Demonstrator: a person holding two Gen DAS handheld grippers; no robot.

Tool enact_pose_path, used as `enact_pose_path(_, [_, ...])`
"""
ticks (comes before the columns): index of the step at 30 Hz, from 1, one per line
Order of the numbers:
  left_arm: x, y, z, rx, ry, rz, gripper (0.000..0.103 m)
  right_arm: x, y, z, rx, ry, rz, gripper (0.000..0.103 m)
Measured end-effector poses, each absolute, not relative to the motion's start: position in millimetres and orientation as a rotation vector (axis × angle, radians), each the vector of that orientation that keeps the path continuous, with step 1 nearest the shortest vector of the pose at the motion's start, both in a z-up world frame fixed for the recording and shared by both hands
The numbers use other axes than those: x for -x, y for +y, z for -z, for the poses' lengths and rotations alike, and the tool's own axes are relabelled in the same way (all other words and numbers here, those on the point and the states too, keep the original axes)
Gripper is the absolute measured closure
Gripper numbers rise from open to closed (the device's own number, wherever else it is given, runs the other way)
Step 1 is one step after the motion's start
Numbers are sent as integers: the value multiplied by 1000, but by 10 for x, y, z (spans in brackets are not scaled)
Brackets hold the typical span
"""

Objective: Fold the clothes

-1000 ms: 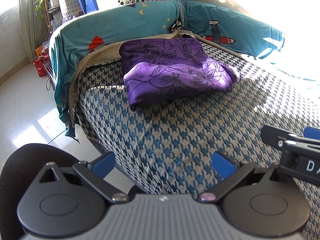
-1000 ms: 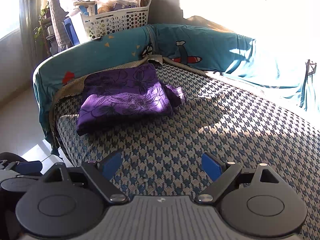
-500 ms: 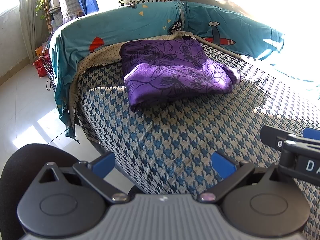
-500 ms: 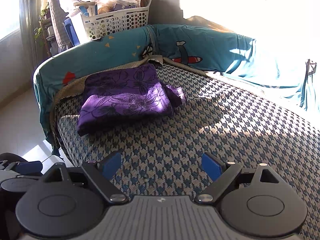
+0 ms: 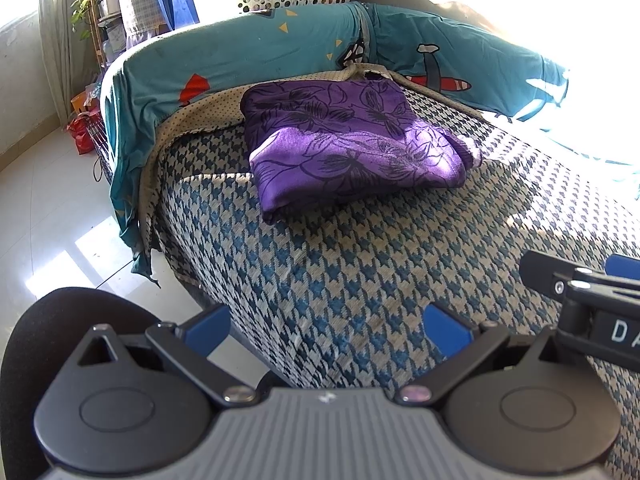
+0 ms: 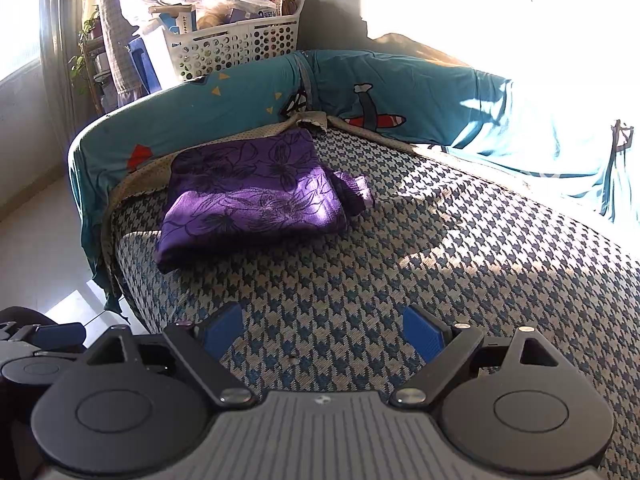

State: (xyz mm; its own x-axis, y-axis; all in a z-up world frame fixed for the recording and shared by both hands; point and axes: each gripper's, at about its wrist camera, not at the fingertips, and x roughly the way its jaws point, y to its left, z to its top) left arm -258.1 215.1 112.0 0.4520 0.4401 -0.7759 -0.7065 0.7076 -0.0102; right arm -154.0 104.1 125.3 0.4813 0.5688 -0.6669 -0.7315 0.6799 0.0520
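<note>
The purple garment [image 5: 352, 146], judged soft and light, is best pinched at a corner; left gripper [image 5: 326, 326] and right gripper [image 6: 322, 330] are spread, empty.

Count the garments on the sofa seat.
1: a folded purple floral garment at the seat's far end by the teal-covered armrest, one bit poking out beside it. Anything beneath is hidden.

You had hard sunlight from the upper right blowing out that corner; fisheye edges curved, foreground stayed sharp.
</note>
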Motion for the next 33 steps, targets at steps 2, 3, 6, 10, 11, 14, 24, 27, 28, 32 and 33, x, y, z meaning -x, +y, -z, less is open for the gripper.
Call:
enact_pose_path(2, [2579, 2149, -1122, 354, 838, -728, 0, 1542, 1044, -1254, 254, 710, -802, 15])
enact_pose_path(3, [2580, 2147, -1124, 352, 838, -729, 0, 1544, 1045, -1255, 255, 710, -802, 15])
enact_pose_path(6, [2579, 2151, -1127, 352, 841, -728, 0, 1549, 1047, -1257, 256, 709, -802, 15])
enact_pose_path(10, [2579, 2155, -1127, 352, 845, -720, 0, 1549, 1042, -1253, 255, 708, -802, 15])
enact_pose_path(11, [2580, 2157, -1127, 354, 845, -716, 0, 1550, 1041, -1252, 256, 707, -801, 15])
enact_pose_path(14, [2578, 2147, -1128, 353, 845, -707, 0, 1551, 1034, -1250, 257, 704, -797, 15])
enact_pose_path(24, [2566, 2129, -1127, 346, 846, -689, 0, 1550, 1036, -1238, 266, 703, -790, 15])
enact_pose_path(27, [2578, 2143, -1115, 358, 848, -689, 0, 1550, 1042, -1233, 267, 704, -791, 15])
enact_pose_path(28, [2578, 2147, -1109, 361, 852, -687, 0, 1550, 1042, -1232, 268, 704, -792, 15])
enact_pose_path(32, [2579, 2162, -1081, 383, 866, -679, 0, 1555, 1047, -1225, 278, 703, -789, 15])
enact_pose_path(33, [2578, 2165, -1073, 389, 871, -675, 0, 1555, 1048, -1223, 278, 704, -790, 15])
